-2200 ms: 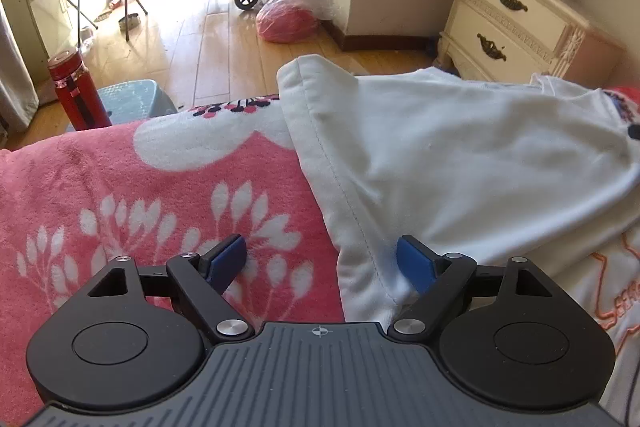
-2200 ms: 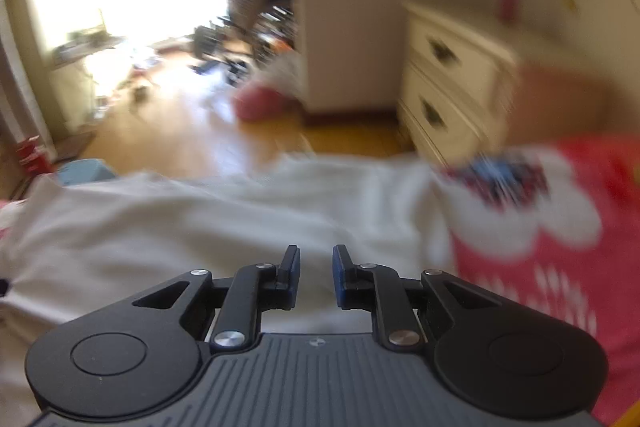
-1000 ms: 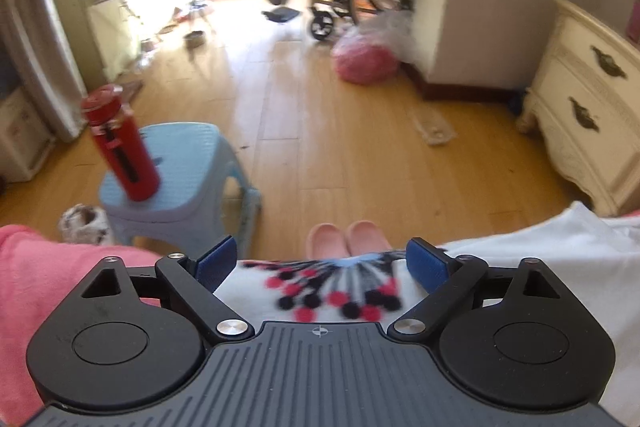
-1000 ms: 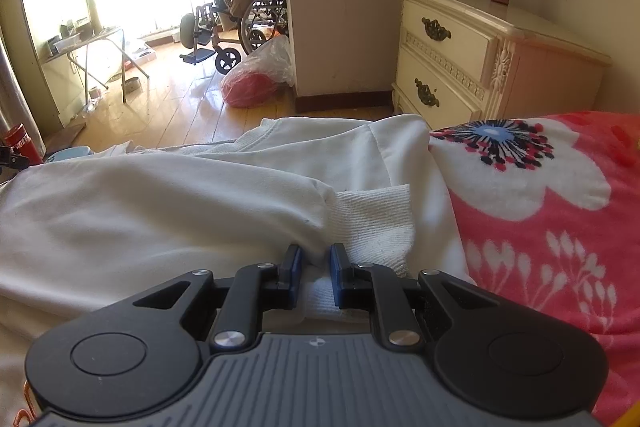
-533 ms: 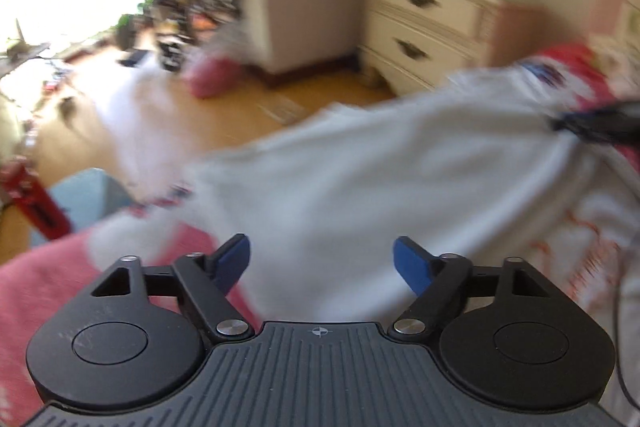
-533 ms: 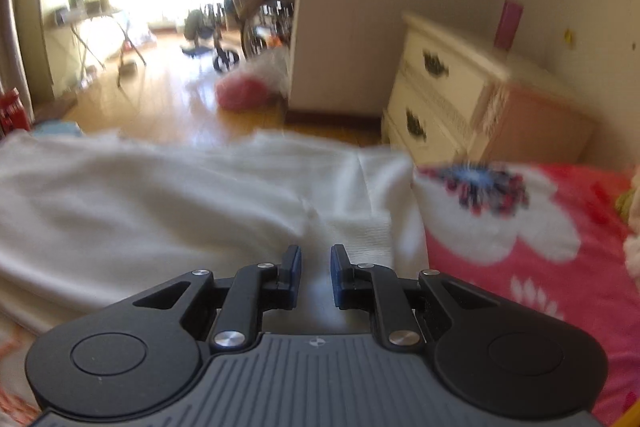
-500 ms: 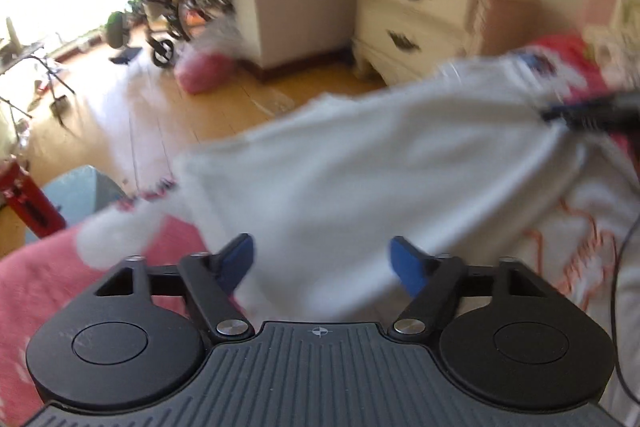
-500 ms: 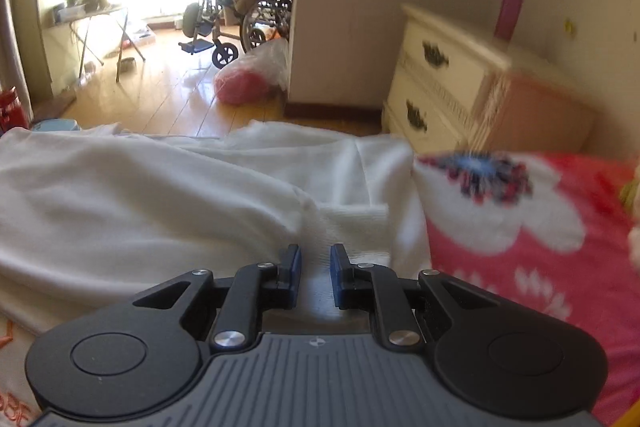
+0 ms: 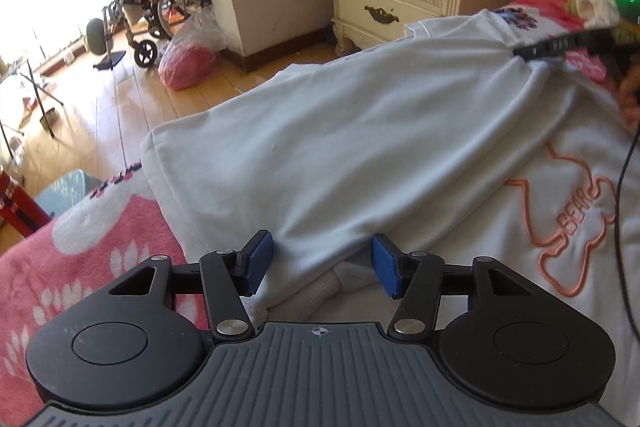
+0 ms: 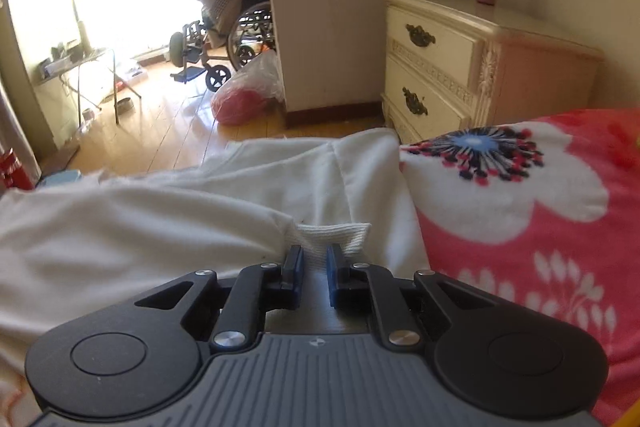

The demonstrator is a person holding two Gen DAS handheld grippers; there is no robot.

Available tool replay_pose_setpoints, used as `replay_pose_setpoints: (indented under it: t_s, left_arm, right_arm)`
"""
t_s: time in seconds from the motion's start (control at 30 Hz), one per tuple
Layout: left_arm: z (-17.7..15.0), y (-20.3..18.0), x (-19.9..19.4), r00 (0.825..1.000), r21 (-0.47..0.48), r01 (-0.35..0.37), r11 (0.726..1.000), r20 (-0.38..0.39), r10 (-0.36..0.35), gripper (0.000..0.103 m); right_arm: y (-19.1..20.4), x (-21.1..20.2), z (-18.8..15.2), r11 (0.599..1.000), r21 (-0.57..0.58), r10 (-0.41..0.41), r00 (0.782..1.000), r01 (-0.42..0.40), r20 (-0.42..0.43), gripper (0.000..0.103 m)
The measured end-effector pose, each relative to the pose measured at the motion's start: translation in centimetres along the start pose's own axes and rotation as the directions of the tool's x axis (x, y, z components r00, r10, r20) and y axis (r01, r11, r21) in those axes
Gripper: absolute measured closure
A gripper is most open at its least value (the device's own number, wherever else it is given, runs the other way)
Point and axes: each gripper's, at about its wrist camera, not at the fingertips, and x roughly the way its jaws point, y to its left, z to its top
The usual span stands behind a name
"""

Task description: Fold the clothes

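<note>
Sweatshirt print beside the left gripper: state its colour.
Orange outline print, lettered BEAR, on the white sweatshirt; clearest in the left wrist view.

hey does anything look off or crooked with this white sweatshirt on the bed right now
Nothing is damaged or spilled. The white sweatshirt lies rumpled and slanted across the pink floral blanket, its far edge hanging over the bed's side. The right gripper pinches one ribbed cuff; the left gripper is closing around bunched fabric.

The sweatshirt [image 9: 360, 131] is lying on the blanket [image 10: 520, 227]; the nightstand [image 10: 460, 67] is standing beyond at one o'clock, the wheelchair [image 10: 236, 35] at eleven.
</note>
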Motion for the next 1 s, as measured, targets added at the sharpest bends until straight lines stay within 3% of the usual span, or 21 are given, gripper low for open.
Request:
replay_pose_setpoints:
  t_s: [0.13,0.2,0.27,0.33,0.47,0.57,0.73,1.0]
  left_arm:
    - [-0.2,-0.1,-0.2,1.0,0.021,0.0,1.0,0.006,0.0,0.046]
    - [-0.3,-0.3,-0.2,1.0,0.034,0.001,0.999,0.006,-0.002,0.046]
    - [-0.4,-0.5,-0.1,1.0,0.047,-0.006,0.999,0.007,0.005,0.045]
    - [-0.3,-0.6,-0.1,1.0,0.053,-0.01,0.999,0.007,0.01,0.045]
    - [-0.2,-0.3,-0.6,1.0,0.035,-0.003,0.999,0.015,0.003,0.044]
    - [0.0,0.0,-1.6,0.999,0.015,0.013,1.0,0.053,-0.014,0.04]
    - [-0.8,-0.8,-0.1,1.0,0.043,-0.025,0.999,0.0,0.025,0.039]
    - [0.1,0.2,-2.5,0.997,0.018,0.007,1.0,0.078,-0.009,0.04]
  right_arm:
    - [-0.1,-3.3,0.5,0.999,0.016,0.043,0.998,-0.044,0.035,0.091]
    - [0.7,-4.1,-0.2,0.996,-0.037,0.081,0.997,-0.08,0.018,0.091]
    - [1.7,-3.4,-1.9,0.988,-0.13,0.074,0.996,-0.081,-0.055,0.091]
    - [1.9,-3.1,-3.9,0.979,-0.194,0.06,0.998,-0.066,-0.037,0.09]
    - [2.0,-3.8,-2.7,0.989,-0.135,0.061,0.998,-0.065,-0.032,0.09]
    - [3.2,-5.2,-2.1,0.975,-0.2,0.097,0.995,-0.093,0.01,0.09]
    - [4.0,-3.6,-4.8,0.96,-0.269,0.072,0.996,-0.083,-0.05,0.088]
    - [3.9,-3.8,-5.1,0.966,-0.25,0.07,0.997,-0.073,-0.02,0.087]
